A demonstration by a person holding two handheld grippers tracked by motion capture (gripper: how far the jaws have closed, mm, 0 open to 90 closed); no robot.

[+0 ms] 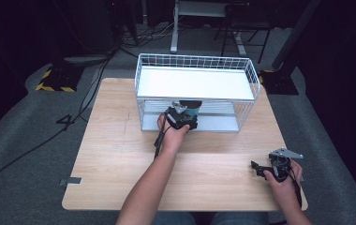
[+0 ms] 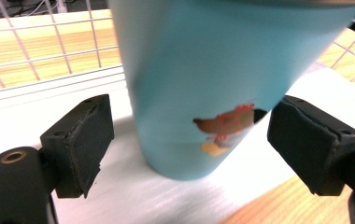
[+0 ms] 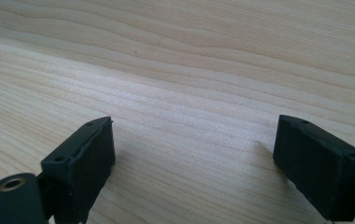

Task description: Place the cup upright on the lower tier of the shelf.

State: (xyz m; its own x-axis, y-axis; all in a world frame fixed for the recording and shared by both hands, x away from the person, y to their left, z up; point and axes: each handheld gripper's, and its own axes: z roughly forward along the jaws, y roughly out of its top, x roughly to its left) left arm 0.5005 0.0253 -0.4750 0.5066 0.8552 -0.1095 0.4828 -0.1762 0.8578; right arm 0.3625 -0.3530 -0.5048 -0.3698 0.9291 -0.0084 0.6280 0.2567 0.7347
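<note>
Left gripper (image 1: 184, 114) at the front of the white wire rack (image 1: 195, 61), about 12 o'clock from table centre, jaws spread wide on either side of a light blue cup (image 2: 203, 84), pads apart from its wall. Cup upright on the rack's white lower shelf (image 2: 133, 200), a small orange print low on its side. Right gripper (image 1: 260, 168) near the table's (image 1: 115, 154) front edge around 4 o'clock, jaws wide open over bare wood, nothing between them, well apart from the rack.
</note>
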